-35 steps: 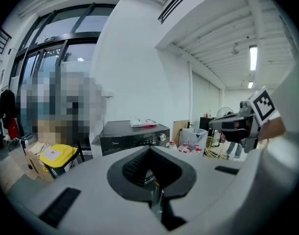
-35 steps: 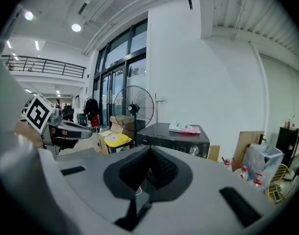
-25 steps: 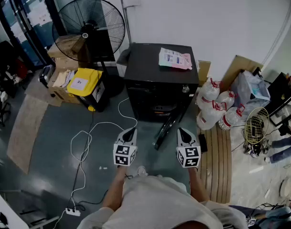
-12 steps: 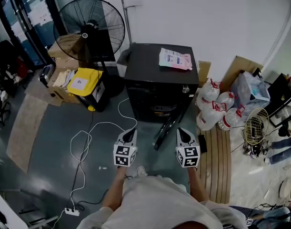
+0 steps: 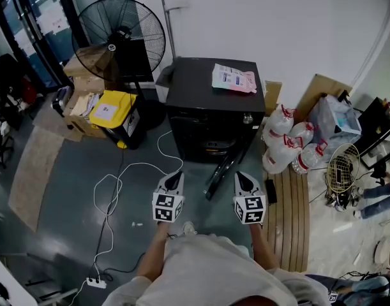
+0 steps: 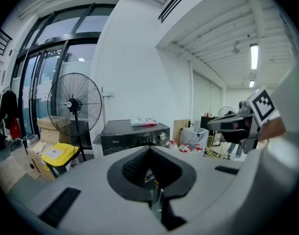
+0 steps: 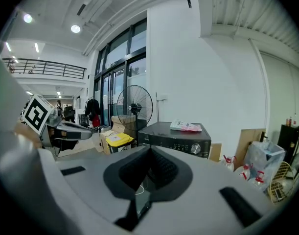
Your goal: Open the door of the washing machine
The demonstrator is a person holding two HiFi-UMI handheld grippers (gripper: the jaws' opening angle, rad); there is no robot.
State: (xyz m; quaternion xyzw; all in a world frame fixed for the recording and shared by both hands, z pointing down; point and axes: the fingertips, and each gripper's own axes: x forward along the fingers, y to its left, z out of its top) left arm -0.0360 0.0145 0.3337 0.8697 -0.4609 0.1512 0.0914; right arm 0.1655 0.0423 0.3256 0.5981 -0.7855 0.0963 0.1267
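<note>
Washer [image 5: 214, 116] door [image 5: 221, 171] open, drum [image 5: 210, 146] contents unclear; pkt [image 5: 233, 78] on top. L gripper [image 5: 175, 174], R gripper [image 5: 240, 175] near: jaws pressed together, empty.

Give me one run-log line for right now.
left hand-held gripper: shut, empty | right hand-held gripper: shut, empty | washer door: open, untouched

My head camera looked steeply down on the washing machine [image 5: 210, 101]; my two gripper cameras faced it nearly level from some way off, sharing its top.
</note>
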